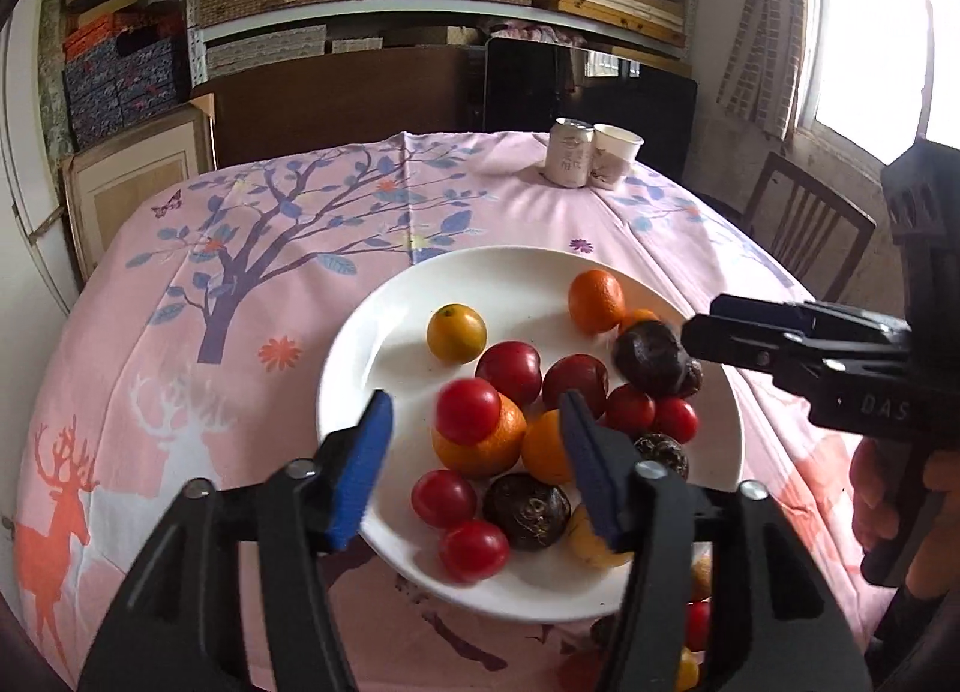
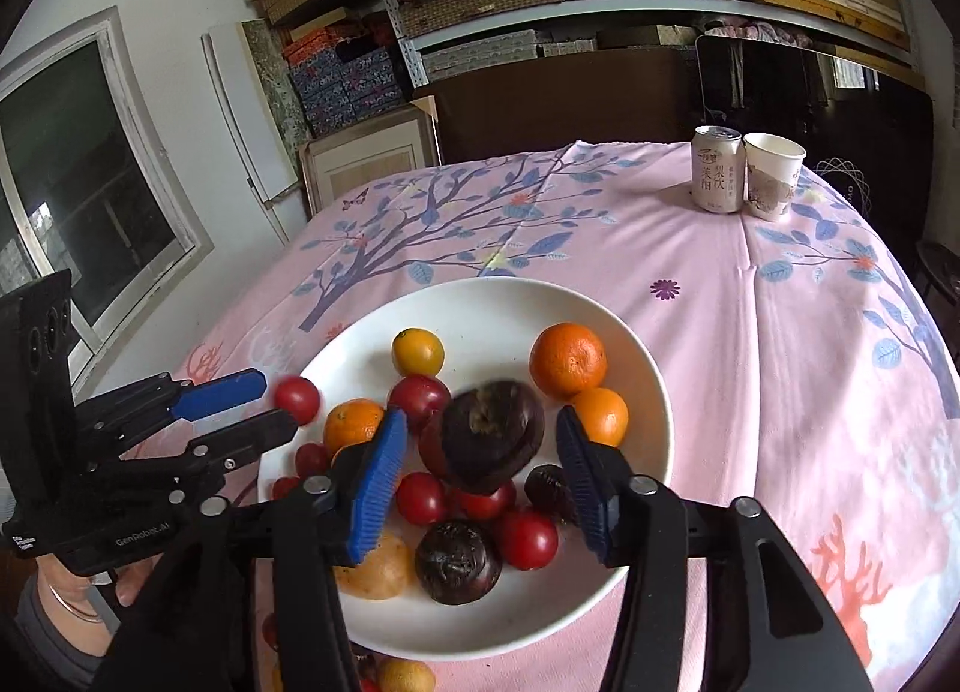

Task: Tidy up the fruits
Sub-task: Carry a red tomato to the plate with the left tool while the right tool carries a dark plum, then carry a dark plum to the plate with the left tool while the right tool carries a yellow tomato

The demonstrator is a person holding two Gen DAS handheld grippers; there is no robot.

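A white plate [image 1: 360,344] [image 2: 648,392] on the pink tablecloth holds several oranges, red cherry tomatoes, yellow fruits and dark water chestnuts. My left gripper [image 1: 477,446] [image 2: 264,398] is open over the plate's near side. A blurred red tomato [image 1: 468,410] [image 2: 297,399] sits between its fingers, apart from both. My right gripper [image 2: 480,464] is open over the plate. A blurred dark water chestnut [image 2: 489,437] [image 1: 651,357] sits between its fingers without touching them. In the left wrist view the right gripper's fingertips [image 1: 699,335] look close together at that chestnut.
A drink can [image 1: 569,152] [image 2: 717,170] and a paper cup [image 1: 615,155] [image 2: 773,176] stand at the table's far side. More loose fruit [image 1: 696,626] [image 2: 405,677] lies on the cloth near the plate's front rim. A wooden chair [image 1: 804,224] stands at the right.
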